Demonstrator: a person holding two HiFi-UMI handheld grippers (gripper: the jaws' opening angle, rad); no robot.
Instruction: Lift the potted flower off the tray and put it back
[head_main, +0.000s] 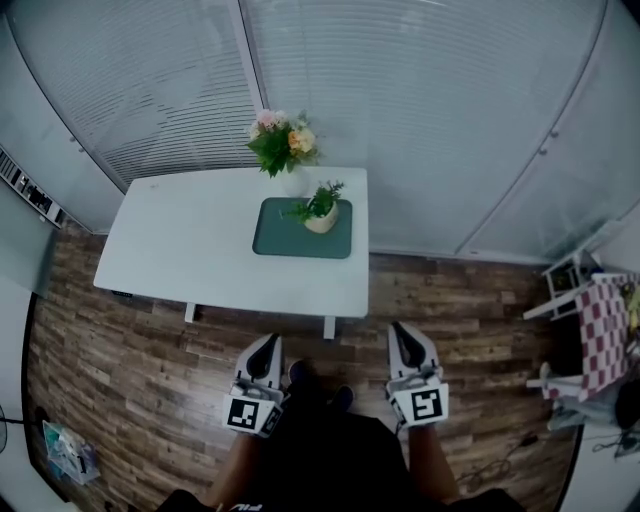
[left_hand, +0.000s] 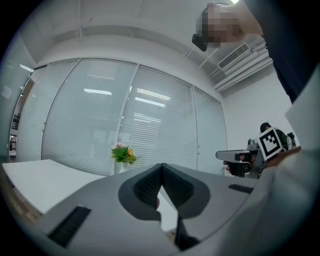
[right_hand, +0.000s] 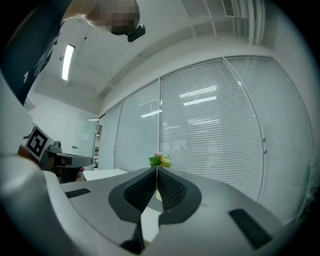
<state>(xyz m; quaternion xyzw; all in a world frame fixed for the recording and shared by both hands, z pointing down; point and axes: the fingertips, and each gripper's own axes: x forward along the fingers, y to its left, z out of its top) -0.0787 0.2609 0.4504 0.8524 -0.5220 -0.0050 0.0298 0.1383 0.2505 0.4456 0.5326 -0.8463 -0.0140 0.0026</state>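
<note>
Here we go: the person stands back from the white table (head_main: 200, 240), with the left gripper (head_main: 269, 340) and right gripper (head_main: 400, 326) held level side by side above the wooden floor (head_main: 130, 350). Both have their jaws pressed fully together and nothing between them. At twelve o'clock the potted flower (head_main: 321, 213) sits upright on the green tray (head_main: 283, 238), toward the tray's two o'clock corner (well apart from either gripper), while a vase of pink and yellow flowers (head_main: 283, 143) stands just beyond the tray at the pot's eleven o'clock, by the table's far edge.
</note>
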